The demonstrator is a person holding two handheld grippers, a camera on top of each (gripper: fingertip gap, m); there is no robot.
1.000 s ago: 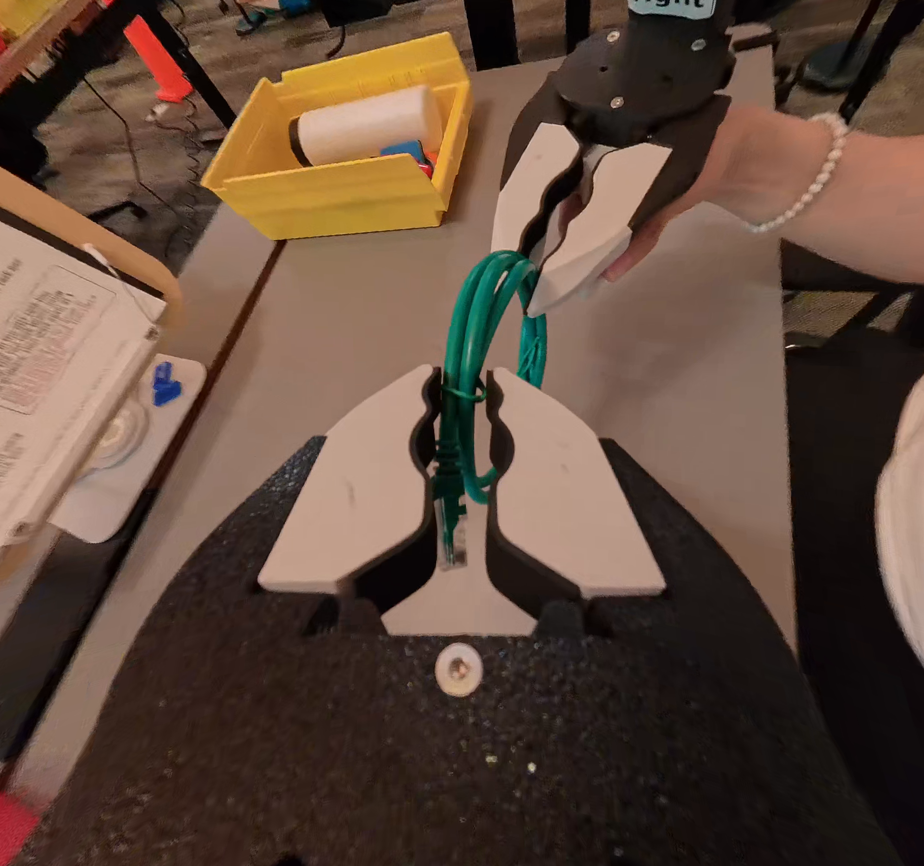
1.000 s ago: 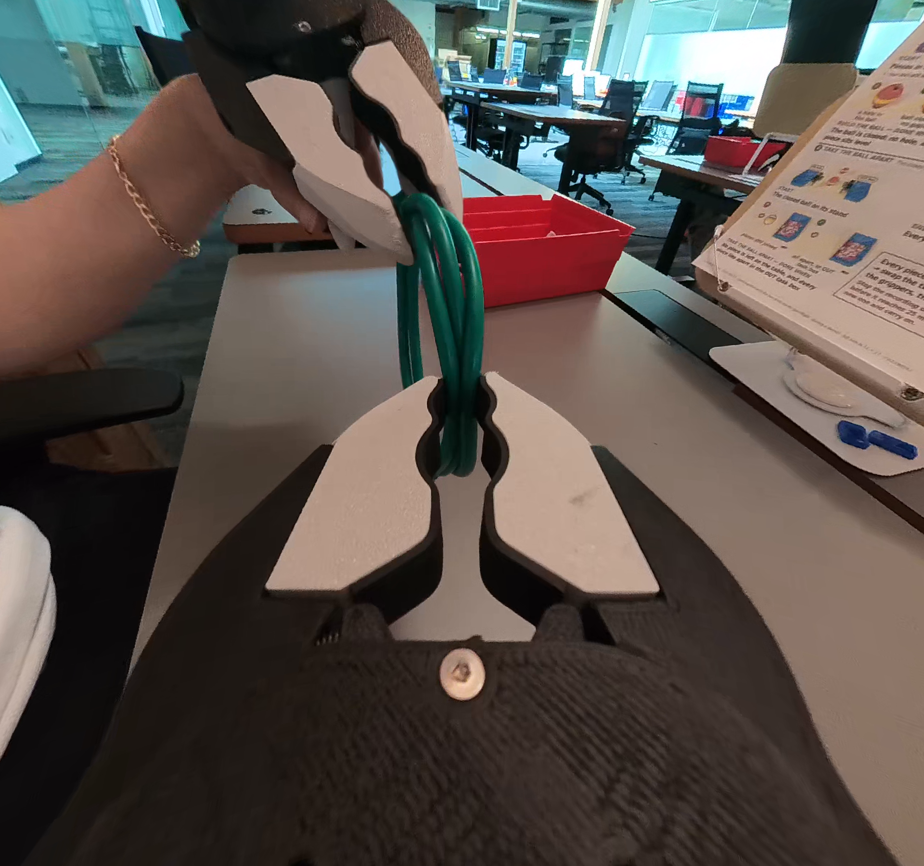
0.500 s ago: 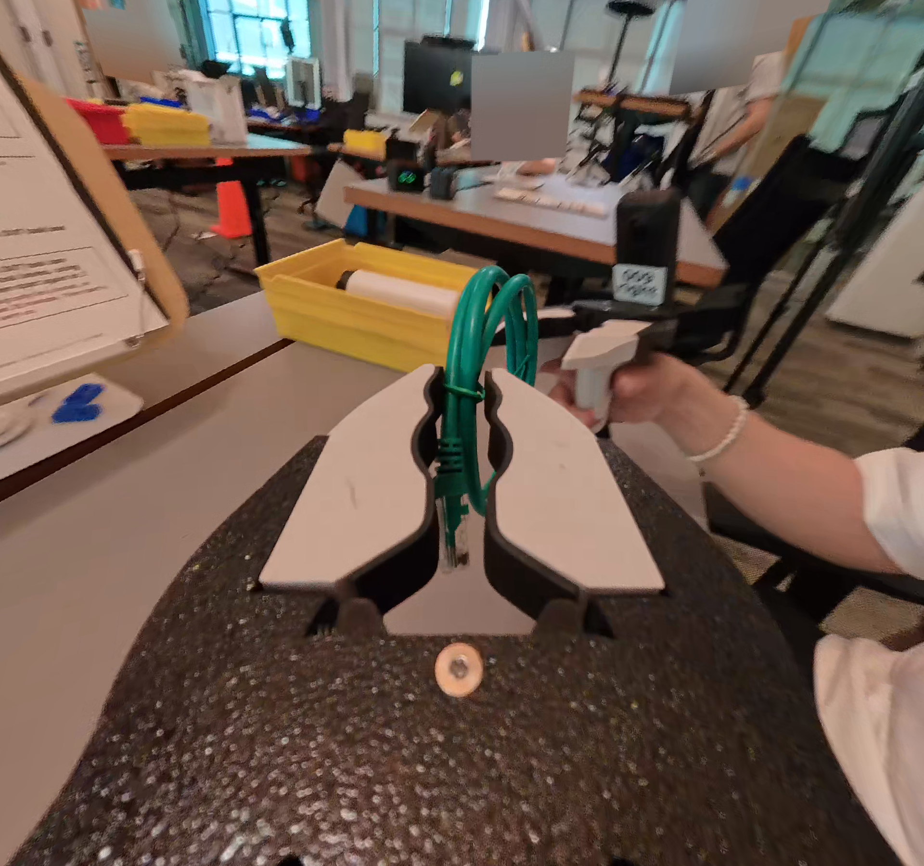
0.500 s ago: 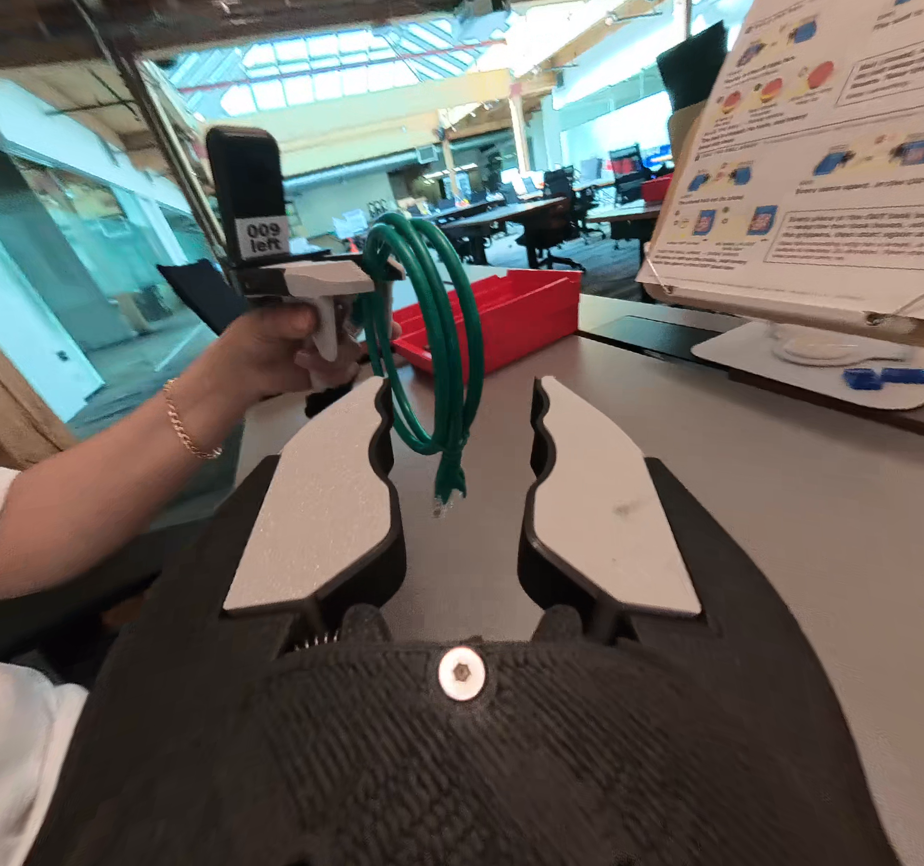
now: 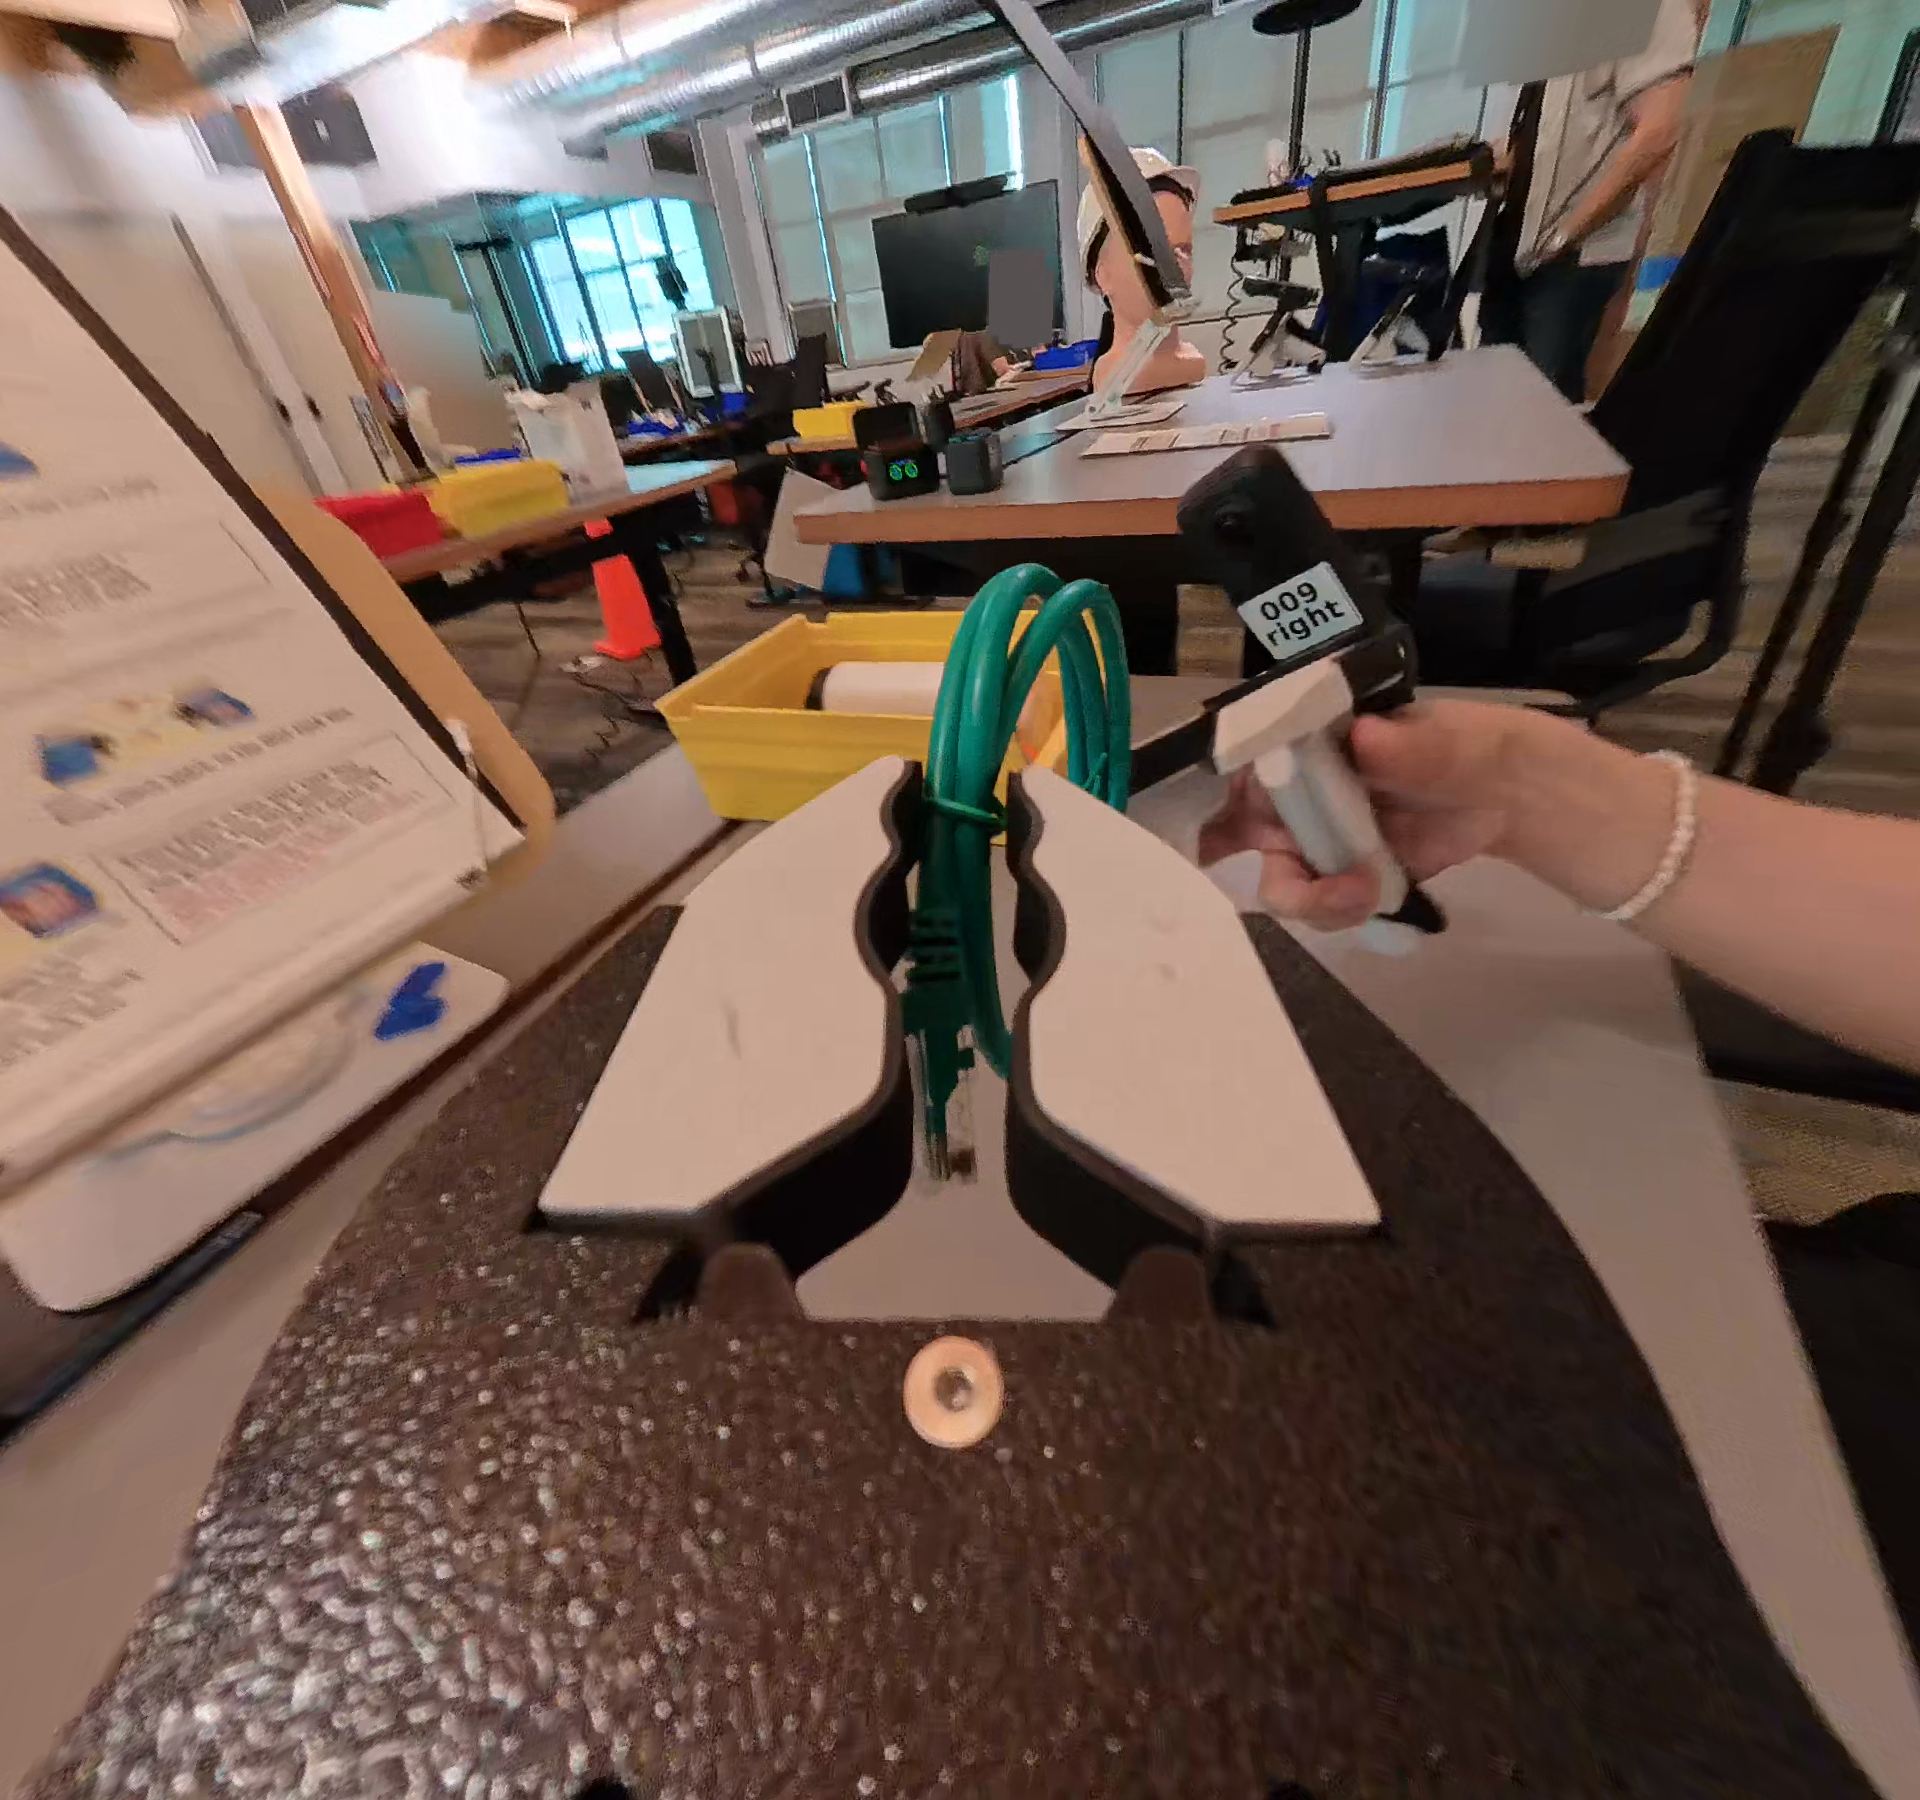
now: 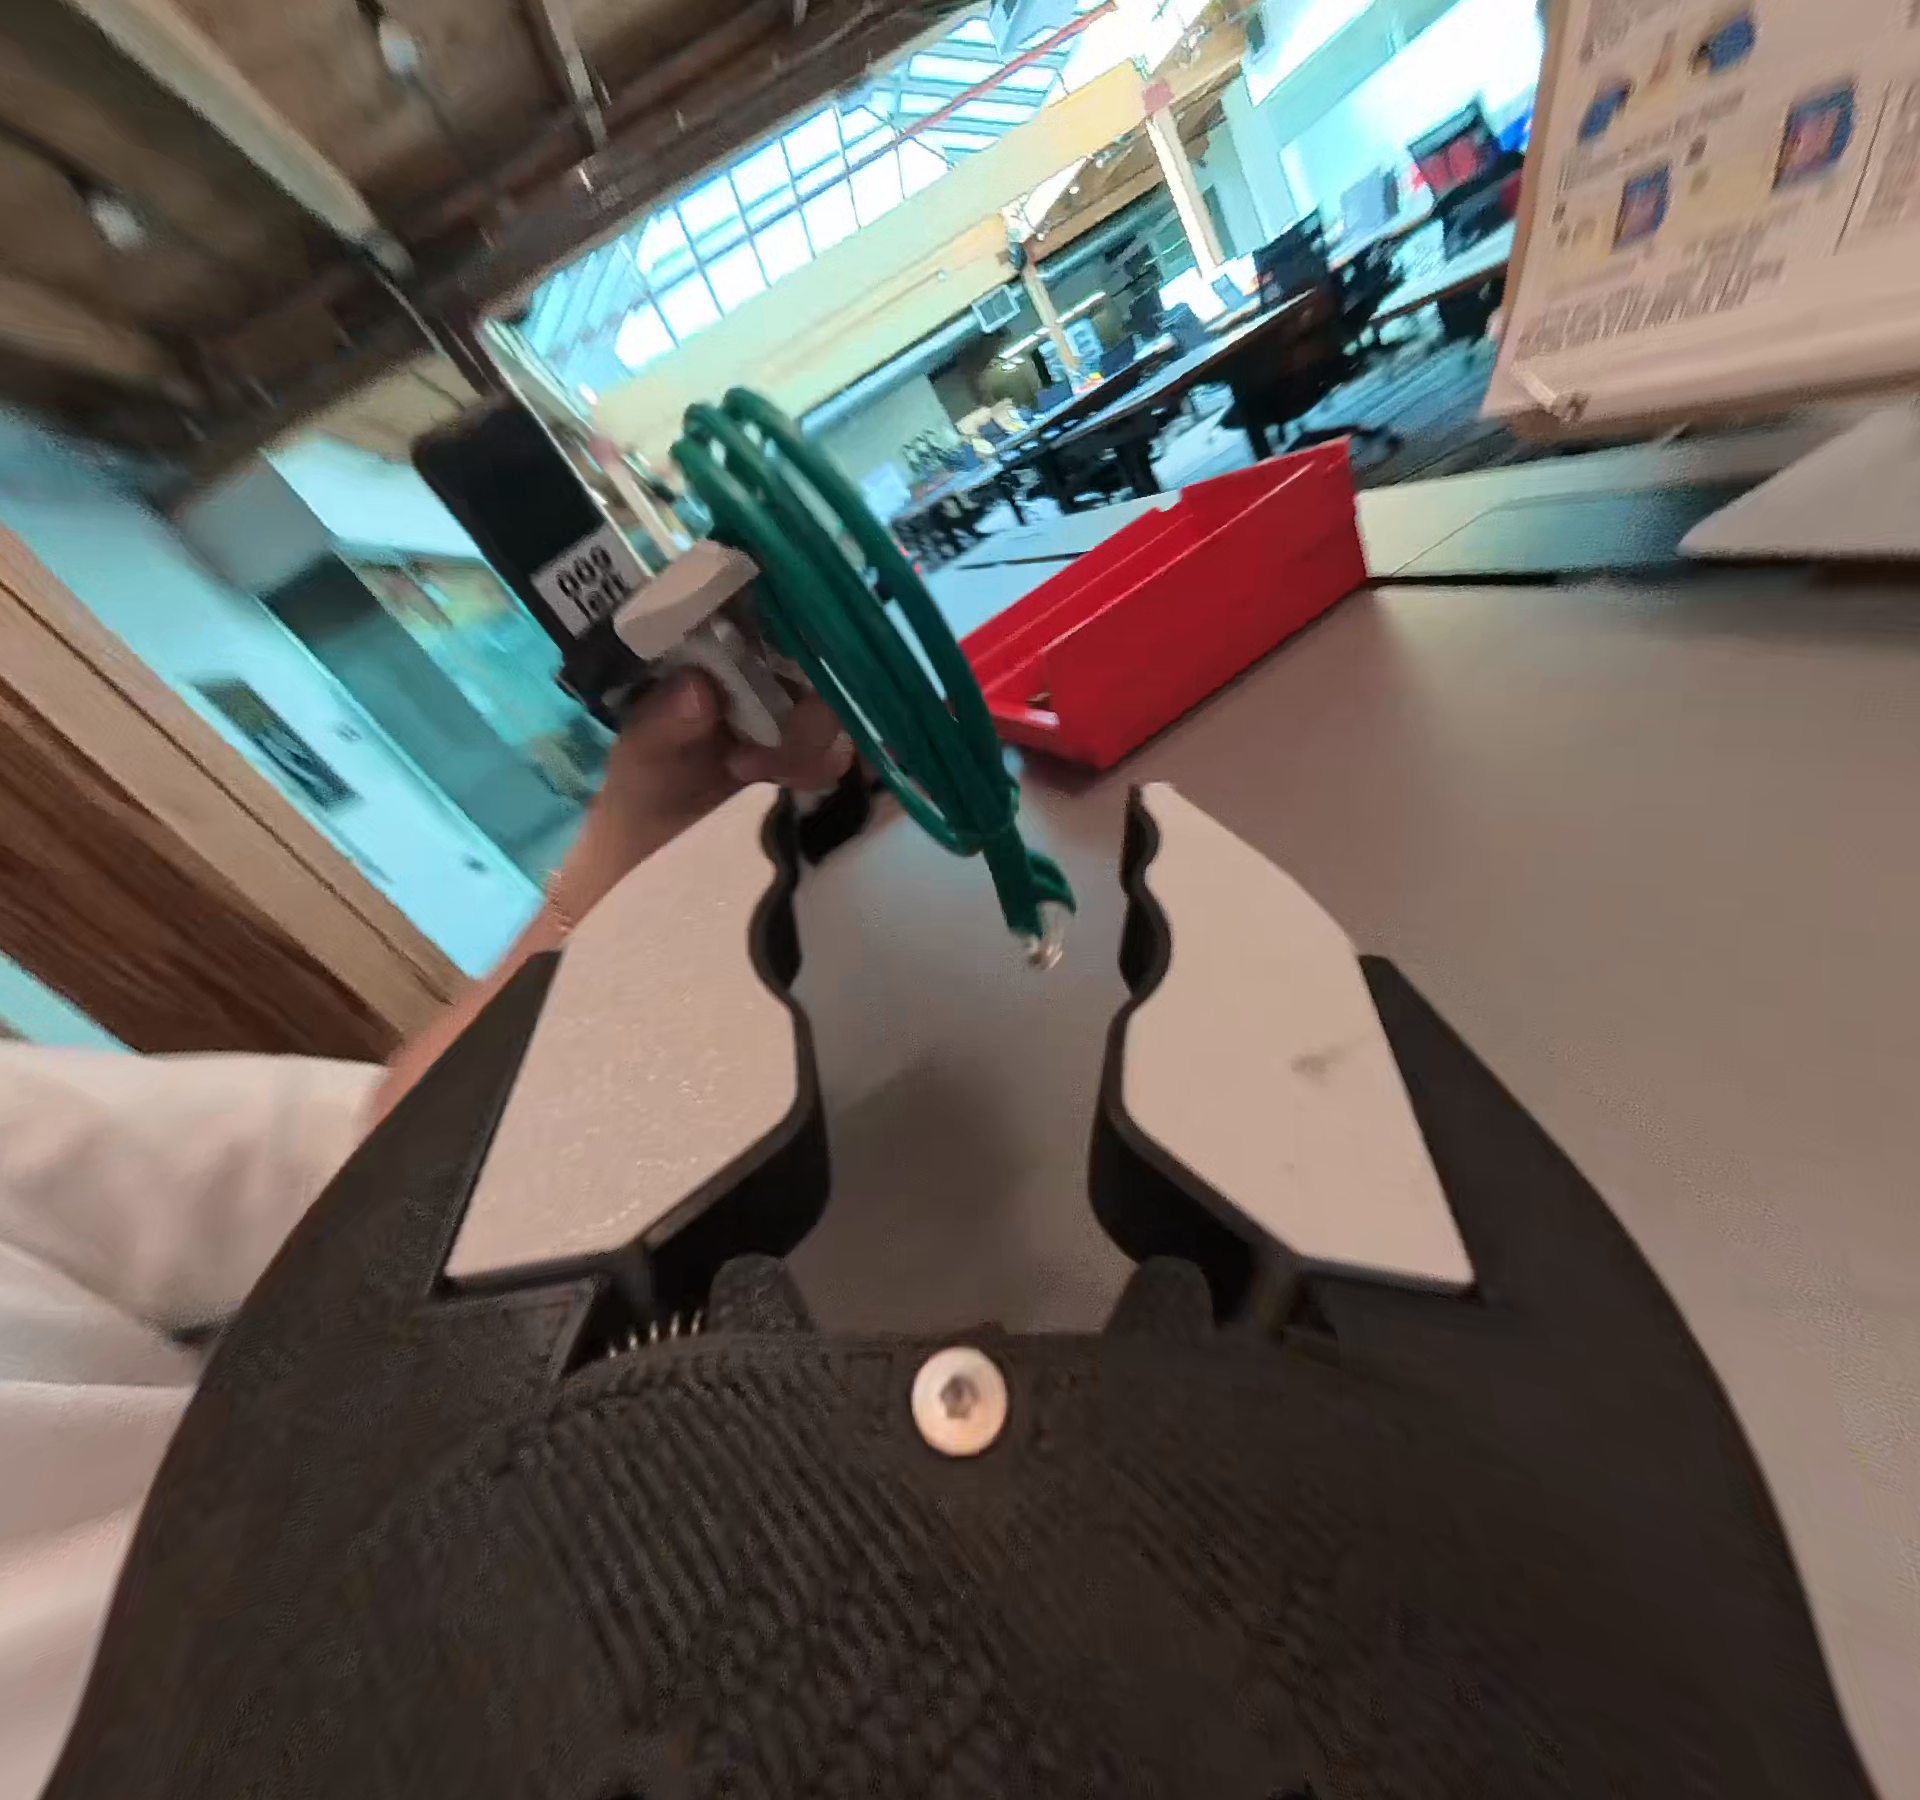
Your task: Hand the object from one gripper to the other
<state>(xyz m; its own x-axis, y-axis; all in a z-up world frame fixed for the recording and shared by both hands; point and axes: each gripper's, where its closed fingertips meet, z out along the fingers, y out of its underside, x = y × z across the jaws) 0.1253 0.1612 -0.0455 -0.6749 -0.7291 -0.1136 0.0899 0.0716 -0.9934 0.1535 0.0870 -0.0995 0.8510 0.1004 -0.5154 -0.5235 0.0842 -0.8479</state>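
My left tongs (image 5: 956, 919) were clamped narrow on the coiled green cable (image 5: 1023, 701), the pads pressing its bundled strands just below the thin tie that binds the loops. One plug end hung down in the gap between the pads, toward the tongs' base, while the top of the coil arched up and forward past the fingertips. My right tongs (image 6: 961, 877) stood wide apart with nothing between them. In the right wrist view the green cable (image 6: 842, 628) hung beyond those open fingertips, held aloft by the left tongs, its plug dangling near the gap but not gripped there. Judgement: the cable was in the left tongs alone, so the handover looked complete in that direction, or else the right tongs had yet to take it; from these views alone I could not tell which gripper was meant to end with it. Both tongs were held above the grey surface (image 5: 1475, 1012), and the cable touched neither the surface nor any bin. Farther out, a yellow bin (image 5: 769, 742) sat behind the cable in the left view, and a red bin (image 6: 1195, 628) lay on the surface beyond it in the right view.
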